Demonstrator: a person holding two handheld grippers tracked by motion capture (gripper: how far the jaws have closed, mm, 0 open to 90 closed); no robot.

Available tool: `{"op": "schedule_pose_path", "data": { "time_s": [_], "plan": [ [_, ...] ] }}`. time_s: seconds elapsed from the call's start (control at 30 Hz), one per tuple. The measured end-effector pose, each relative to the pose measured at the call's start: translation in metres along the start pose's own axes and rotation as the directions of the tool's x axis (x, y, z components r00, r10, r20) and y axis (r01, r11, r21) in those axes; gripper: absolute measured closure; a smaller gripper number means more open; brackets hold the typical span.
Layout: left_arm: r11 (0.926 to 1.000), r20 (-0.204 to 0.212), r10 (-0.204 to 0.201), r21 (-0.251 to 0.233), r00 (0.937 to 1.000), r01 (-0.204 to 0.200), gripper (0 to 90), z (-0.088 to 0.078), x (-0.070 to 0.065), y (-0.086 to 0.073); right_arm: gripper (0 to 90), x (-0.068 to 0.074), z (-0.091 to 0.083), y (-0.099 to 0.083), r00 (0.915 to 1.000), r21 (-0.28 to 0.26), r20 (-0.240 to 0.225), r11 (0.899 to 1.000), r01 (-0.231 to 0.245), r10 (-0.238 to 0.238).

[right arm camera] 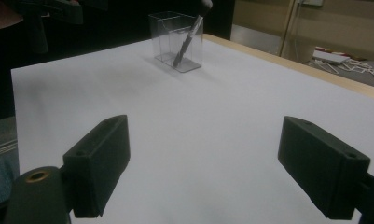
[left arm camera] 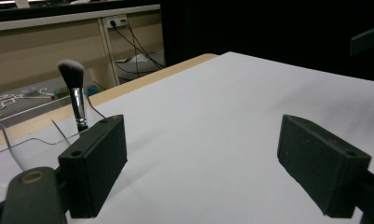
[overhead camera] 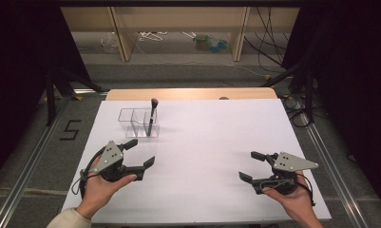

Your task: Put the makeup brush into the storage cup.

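Observation:
A clear plastic organiser with several compartments stands at the back left of the white table. A makeup brush leans in its right compartment, bristles up. In the left gripper view the brush rises behind the left jaw. The right gripper view has the organiser far ahead with the brush tilted in it. My left gripper is open, held just in front of the organiser, with nothing in it. My right gripper is open and empty at the front right.
The white sheet covers the table, with a wooden edge at the back. Metal rails run along both sides on the floor. Shelving with cables stands beyond the table.

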State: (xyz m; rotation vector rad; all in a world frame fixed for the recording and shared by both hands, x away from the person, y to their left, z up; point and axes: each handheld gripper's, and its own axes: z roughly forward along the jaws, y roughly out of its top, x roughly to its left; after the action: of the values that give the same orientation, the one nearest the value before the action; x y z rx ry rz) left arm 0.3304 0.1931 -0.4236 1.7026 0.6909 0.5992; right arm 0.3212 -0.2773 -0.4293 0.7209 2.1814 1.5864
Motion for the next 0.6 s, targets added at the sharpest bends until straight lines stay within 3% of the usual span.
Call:
{"op": "schedule_pose_path", "data": {
  "time_s": [0.1,0.2,0.23,0.27,0.3,0.33,0.6],
  "plan": [
    [0.9999,0.004,0.014,0.004,0.9999,-0.014,15.7,-0.003,-0.001,-0.002,17.6,0.000,0.000,0.000,1.0000,0.001,0.003,1.000,-0.001,0.001],
    [0.9999,0.004,0.000,0.011,1.0000,0.000,15.6,-0.004,-0.002,-0.005,17.6,0.000,0.001,0.000,1.0000,0.001,0.001,1.000,-0.002,0.002],
    [0.9999,0.003,0.005,0.014,1.0000,-0.005,15.5,-0.005,-0.002,-0.006,17.6,0.000,-0.003,0.001,0.9999,0.041,0.015,0.999,0.000,0.000],
    [0.9999,0.003,-0.002,0.017,1.0000,0.002,15.5,-0.005,-0.003,-0.007,17.6,0.000,-0.003,0.001,0.9999,0.042,0.016,0.999,0.000,-0.001],
    [0.9998,0.006,0.002,0.020,1.0000,-0.002,15.5,-0.006,-0.003,-0.008,17.6,0.000,-0.003,0.001,0.9998,0.042,0.017,0.999,0.002,-0.003],
    [0.9997,0.011,-0.001,0.024,0.9999,0.001,15.5,-0.007,-0.004,-0.009,17.5,0.000,0.000,-0.001,1.0000,0.002,0.002,1.000,-0.003,0.003],
    [0.9997,0.015,0.003,0.026,0.9999,-0.003,15.4,-0.011,-0.004,-0.010,17.4,0.000,0.000,-0.001,0.9998,0.016,0.013,1.000,-0.013,0.012]
  ]
}}
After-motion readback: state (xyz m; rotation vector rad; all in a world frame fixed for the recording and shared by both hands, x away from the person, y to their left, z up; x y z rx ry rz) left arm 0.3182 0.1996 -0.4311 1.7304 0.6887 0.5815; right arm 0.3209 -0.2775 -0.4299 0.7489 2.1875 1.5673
